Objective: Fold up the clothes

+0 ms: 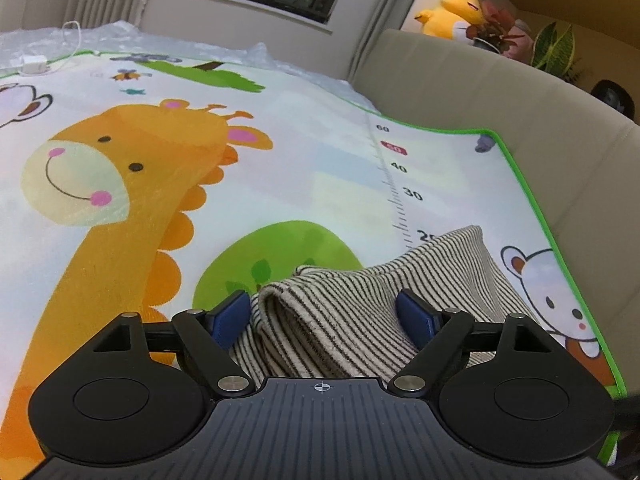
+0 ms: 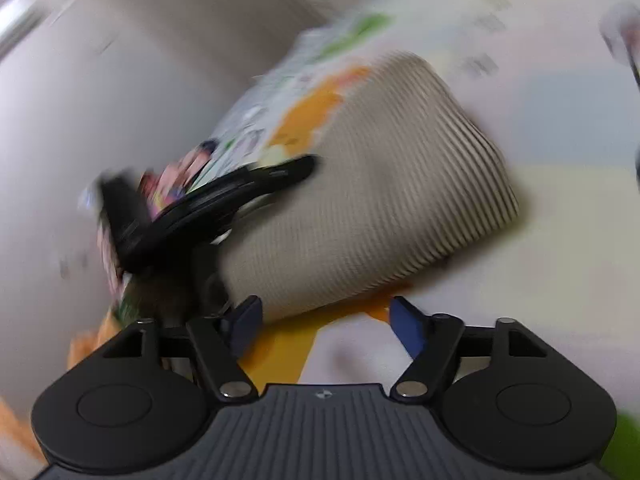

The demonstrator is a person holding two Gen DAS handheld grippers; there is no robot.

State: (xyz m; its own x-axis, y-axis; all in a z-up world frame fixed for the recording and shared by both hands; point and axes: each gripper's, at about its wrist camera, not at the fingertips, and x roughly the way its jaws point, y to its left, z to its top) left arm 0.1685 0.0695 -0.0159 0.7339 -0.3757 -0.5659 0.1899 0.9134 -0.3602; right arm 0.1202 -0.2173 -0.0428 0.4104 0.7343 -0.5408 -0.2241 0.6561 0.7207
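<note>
Your left claw (image 1: pixel 324 316) is spread wide, both blue pads (image 1: pixel 230 314) well apart, striped cloth bunched between them and against the inner faces but not pinched. It sits low, pointing forward, roughly level, black linkage arms splayed out to both sides. Your right claw (image 2: pixel 326 320) is also wide open, blue pads (image 2: pixel 408 326) apart with nothing between them, tilted downward. The right wrist view is heavily motion-blurred. In that view your left claw (image 2: pixel 224 196) shows from the side as a dark smeared shape at left, lying across the edge of the cloth; its jaw state can't be read from there
</note>
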